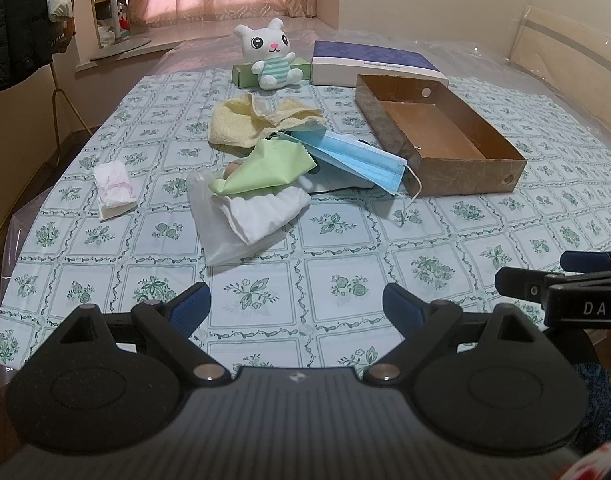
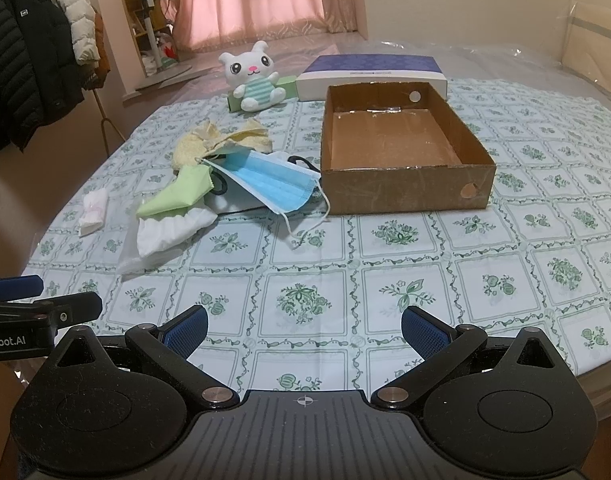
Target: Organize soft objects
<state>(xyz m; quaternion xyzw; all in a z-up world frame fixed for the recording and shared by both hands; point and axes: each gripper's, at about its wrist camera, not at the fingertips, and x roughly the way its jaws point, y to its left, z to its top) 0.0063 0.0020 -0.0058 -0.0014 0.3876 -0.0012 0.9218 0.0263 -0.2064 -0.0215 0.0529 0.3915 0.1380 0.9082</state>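
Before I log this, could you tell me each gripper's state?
Left gripper: open, holding nothing.
Right gripper: open, holding nothing.

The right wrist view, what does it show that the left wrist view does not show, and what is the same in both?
Only the right wrist view shows the coat rack with dark and white jackets in full, and the cardboard box from its short front wall.

Only the left wrist view shows something round and tan behind the green cloth.

Both show the blue mask, yellow towel, plush toy, and both grippers open, left and right.
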